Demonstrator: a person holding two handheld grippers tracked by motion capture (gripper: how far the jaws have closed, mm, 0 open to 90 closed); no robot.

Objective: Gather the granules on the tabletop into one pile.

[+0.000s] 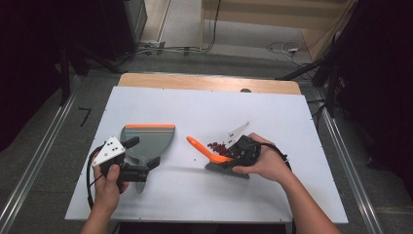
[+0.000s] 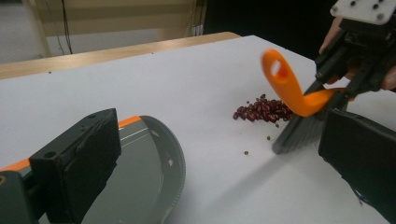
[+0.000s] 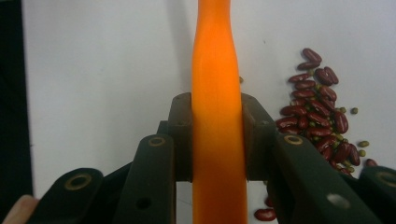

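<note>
Nearest the person, at about 7 o'clock on the white table [image 1: 292, 195], the left gripper [image 1: 141, 161] has its jaws spread with the grey dustpan [image 1: 148, 141] between them; in the left gripper view the pan's curved back rim [image 2: 175, 163] sits beside the left jaw with visible air on the other side, so it looks like bracketing rather than a firm clamp — I can't tell if either pad touches. The pan's orange lip [image 1: 148, 126] faces 12 o'clock, away from the beans, so my read is it needs turning toward 3 o'clock before anything can be swept in. At about 4 o'clock the right gripper [image 1: 237, 152] is clamped on the orange brush handle [image 3: 218, 121], jaws pressed flat on both sides at mid-handle — a grip there gives leverage and keeps the bristles [image 2: 299, 133] down on the table. The handle loop [image 2: 279, 70] points up toward 10 o'clock. Just beyond the bristles, toward 12 o'clock, lies the pile of red beans [image 1: 217, 146] with a few small green ones [image 3: 362, 144] scattered at its edge — brush is on the near side of the pile, well apart from the pan. Far edge of the table shows a bare wood strip [image 1: 209, 82]
</note>
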